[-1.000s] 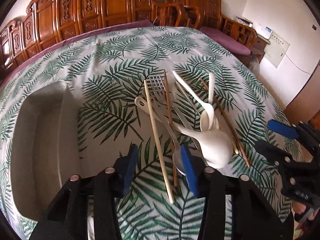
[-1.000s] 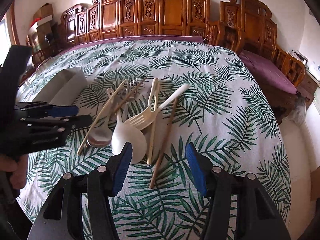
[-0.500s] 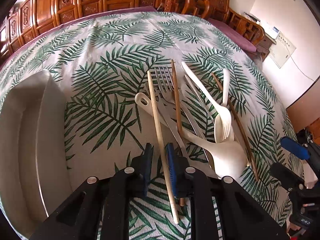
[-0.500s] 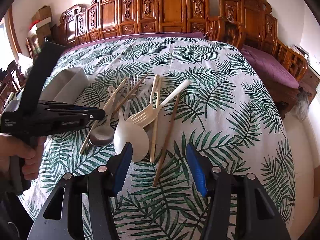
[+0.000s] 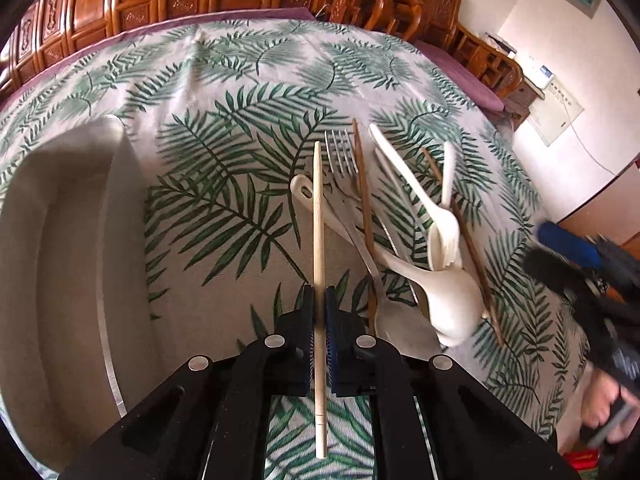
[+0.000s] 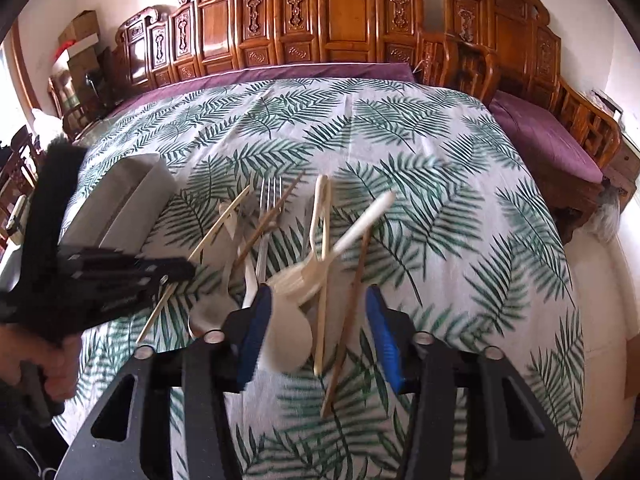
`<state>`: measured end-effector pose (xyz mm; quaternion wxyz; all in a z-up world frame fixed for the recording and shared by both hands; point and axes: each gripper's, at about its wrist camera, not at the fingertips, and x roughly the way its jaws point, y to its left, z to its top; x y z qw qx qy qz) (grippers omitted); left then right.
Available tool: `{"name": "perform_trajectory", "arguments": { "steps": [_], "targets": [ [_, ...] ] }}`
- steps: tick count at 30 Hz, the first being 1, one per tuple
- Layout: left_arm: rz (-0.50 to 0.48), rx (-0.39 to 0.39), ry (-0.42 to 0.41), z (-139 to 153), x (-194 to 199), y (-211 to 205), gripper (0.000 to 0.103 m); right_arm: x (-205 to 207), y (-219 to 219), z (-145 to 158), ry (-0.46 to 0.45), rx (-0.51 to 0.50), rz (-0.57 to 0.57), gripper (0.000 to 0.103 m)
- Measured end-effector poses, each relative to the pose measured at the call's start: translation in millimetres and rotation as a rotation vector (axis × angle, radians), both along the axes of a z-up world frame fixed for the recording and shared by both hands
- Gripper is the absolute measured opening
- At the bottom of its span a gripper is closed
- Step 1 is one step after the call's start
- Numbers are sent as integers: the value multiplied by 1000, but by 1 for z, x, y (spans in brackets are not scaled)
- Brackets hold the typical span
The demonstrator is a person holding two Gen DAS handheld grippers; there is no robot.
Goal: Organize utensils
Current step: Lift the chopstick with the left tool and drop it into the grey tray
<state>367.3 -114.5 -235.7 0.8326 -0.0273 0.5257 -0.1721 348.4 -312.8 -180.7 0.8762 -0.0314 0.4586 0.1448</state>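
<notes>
Pale chopstick [image 5: 319, 216] lengthwise along left gripper [image 5: 319, 312], tip away.

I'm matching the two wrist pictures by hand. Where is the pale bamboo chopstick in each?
Left wrist: pale bamboo chopstick runs up the centre, clamped by the left gripper.
Right wrist: it slants at left, passing behind the left gripper.
Shared landmark: the metal fork.
</notes>
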Motion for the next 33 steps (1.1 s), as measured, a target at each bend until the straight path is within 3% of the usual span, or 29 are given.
{"name": "perform_trajectory", "arguments": {
  "steps": [11,26,33],
  "targets": [
    [-24,-8,-87,47,-12,18,4,50,26,-32,107,-71,52,21],
    [-7,-38,-159,81,-23,45,4,74,36,-56,201,-149,59,9],
    [17,-38,-172,86,-27,60,4,68,34,-40,171,-124,54,6]
  ]
}}
